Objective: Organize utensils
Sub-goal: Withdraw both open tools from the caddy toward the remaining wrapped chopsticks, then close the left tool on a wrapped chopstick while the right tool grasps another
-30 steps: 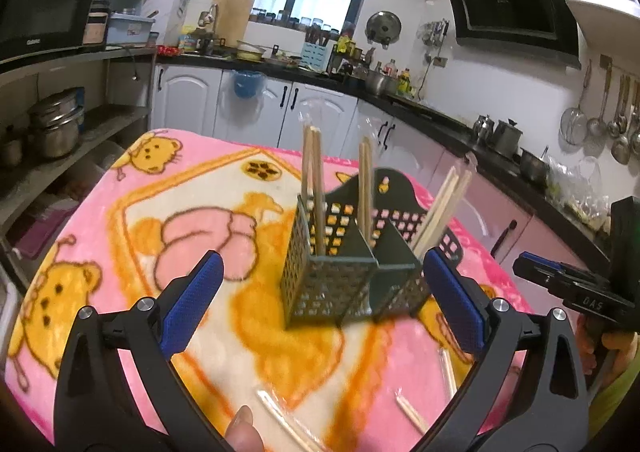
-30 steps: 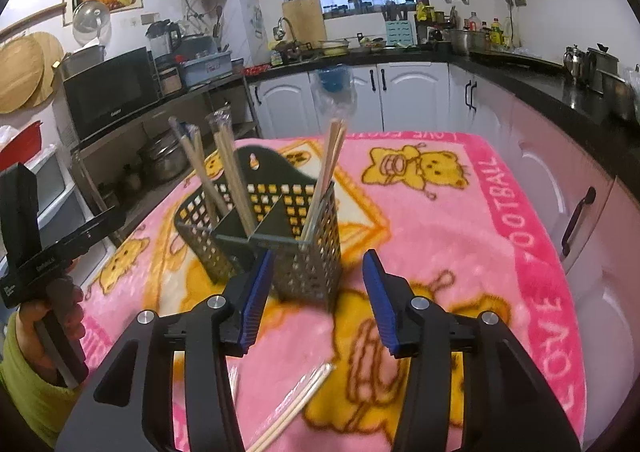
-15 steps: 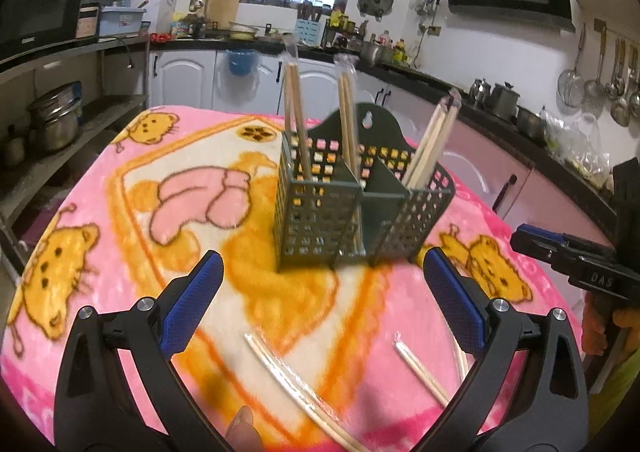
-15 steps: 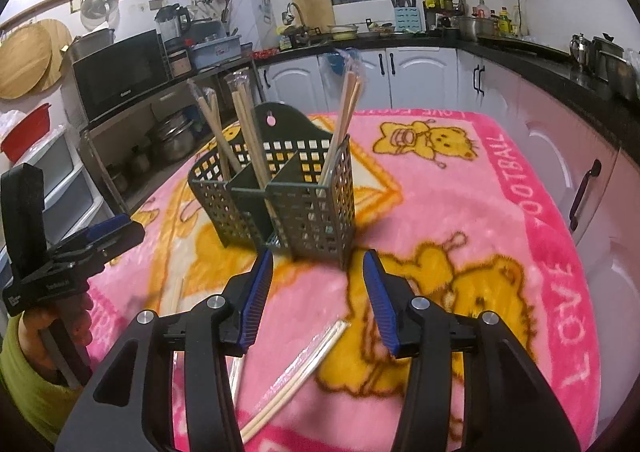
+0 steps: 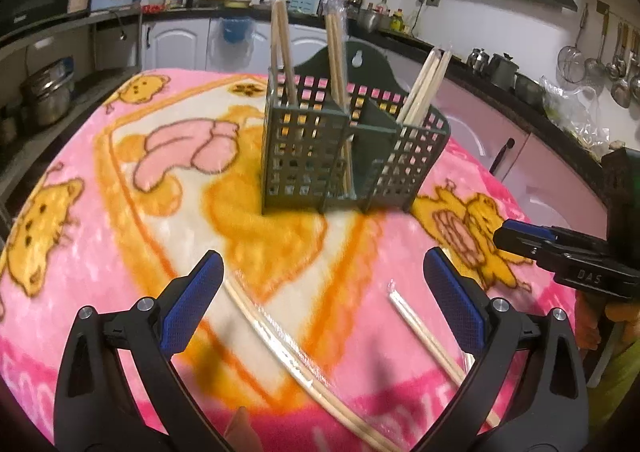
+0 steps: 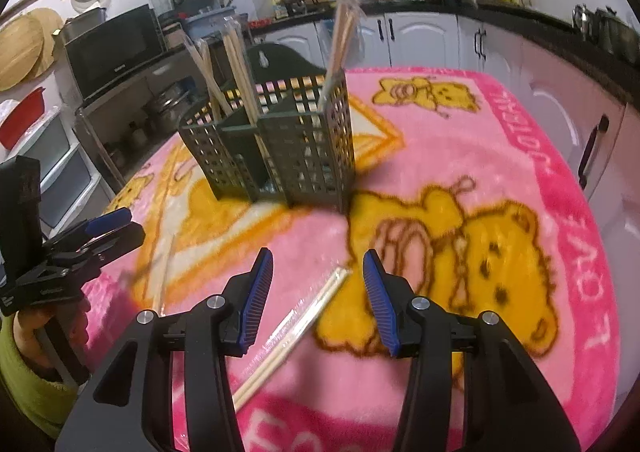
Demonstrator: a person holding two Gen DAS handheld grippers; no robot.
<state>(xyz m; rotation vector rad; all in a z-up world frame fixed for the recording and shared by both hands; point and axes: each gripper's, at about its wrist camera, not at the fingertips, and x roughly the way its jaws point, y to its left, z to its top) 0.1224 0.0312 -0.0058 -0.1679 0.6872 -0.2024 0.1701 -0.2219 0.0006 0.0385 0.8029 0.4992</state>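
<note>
Right gripper (image 6: 318, 284): part open, empty, poised over a wrapped chopstick pair (image 6: 298, 326) lying on the blanket; pair's far end sits between the two blue pads, untouched.
Left gripper (image 5: 322, 294): wide open, empty, above another wrapped pair (image 5: 292, 362) running diagonally beneath it.
Third pair (image 5: 424, 332): loose on the blanket, just right of the left gripper's line.
Utensil caddy (image 5: 344, 150): dark green, perforated, upright mid-worktop; chopsticks standing in its compartments.
Worktop cover: pink cartoon-bear blanket (image 6: 460, 212), soft pile.
Step in hand, judged: lowering to pick up a loose pair.
Technique advised: close across the pair's width, near mid-length for balance; press lightly into the pile to get under the slippery wrapper; lift level; tip upright before lowering into a compartment.
Risk: wrapper slipping; pair pivoting if gripped near one end.
Legible writing: "DAS" on right gripper's body in left view; "LOVE FOOTBALL" along blanket border, partly blurred.
</note>
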